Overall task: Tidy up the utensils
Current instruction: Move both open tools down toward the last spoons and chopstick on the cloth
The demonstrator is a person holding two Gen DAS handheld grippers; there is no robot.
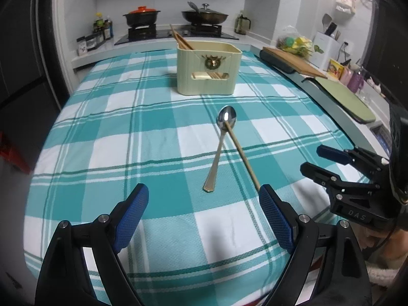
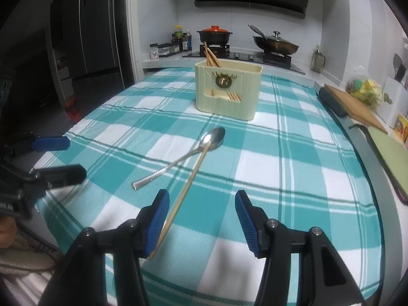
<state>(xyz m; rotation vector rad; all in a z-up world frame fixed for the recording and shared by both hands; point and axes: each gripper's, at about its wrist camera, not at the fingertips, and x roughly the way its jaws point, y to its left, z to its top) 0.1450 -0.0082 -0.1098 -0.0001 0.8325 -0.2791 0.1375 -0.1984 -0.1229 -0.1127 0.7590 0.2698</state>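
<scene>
both the left gripper [image 1: 204, 211] and right gripper [image 2: 202, 219] are held wide open, empty. the chopstick [image 2: 187, 186] is laid across the spoon [image 2: 204, 142] on the surface before the holder [image 2: 228, 91]; if either is lifted, the other may be dragged.

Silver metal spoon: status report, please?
Both hand-held grippers open, empty. Silver metal spoon lies on checked cloth; wooden chopstick rests across its bowl. Cream utensil holder beyond.

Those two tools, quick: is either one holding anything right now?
Left tool: open, holding nothing.
Right tool: open, holding nothing; a chopstick lies beside its left finger.
</scene>
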